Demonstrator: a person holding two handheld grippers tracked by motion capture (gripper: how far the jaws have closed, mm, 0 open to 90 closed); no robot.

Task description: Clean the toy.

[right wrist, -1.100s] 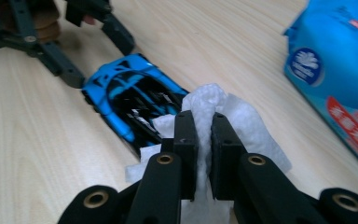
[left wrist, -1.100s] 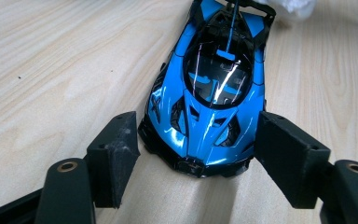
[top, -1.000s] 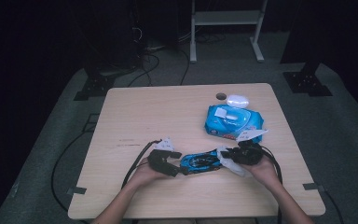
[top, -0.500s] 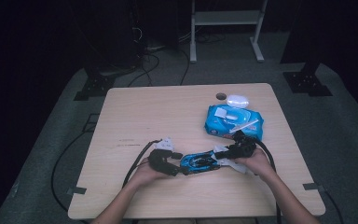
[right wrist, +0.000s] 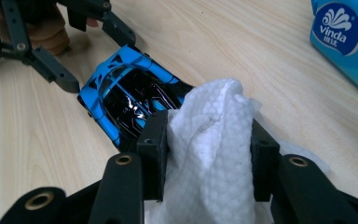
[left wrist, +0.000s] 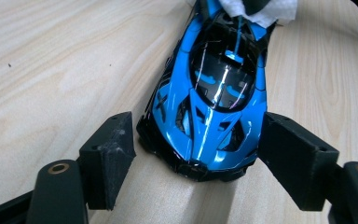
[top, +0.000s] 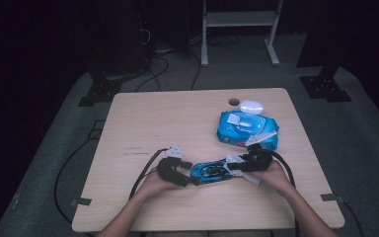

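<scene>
A blue and black toy car (top: 211,172) lies on the wooden table (top: 177,118) near its front edge. My left gripper (left wrist: 200,140) straddles the car's (left wrist: 214,102) nose. Its jaws have just been opening, and the pads sit close beside the bodywork without clamping it. My right gripper (right wrist: 208,133) is shut on a bunched white wipe (right wrist: 209,168). Its jaws have widened around that wad within the last second. The wipe rests against the rear of the car (right wrist: 126,98). In the high view the left gripper (top: 187,173) and right gripper (top: 234,165) face each other across the car.
A blue pack of wipes (top: 246,129) lies just behind the right hand, and its corner (right wrist: 345,42) is also in the right gripper view. A small white case (top: 250,106) and a dark round spot (top: 234,102) sit at the far edge. Cables trail off both grippers.
My right gripper has edged a little left with the wipe, onto the car's rear. The left hand and the car have stayed where they were.
</scene>
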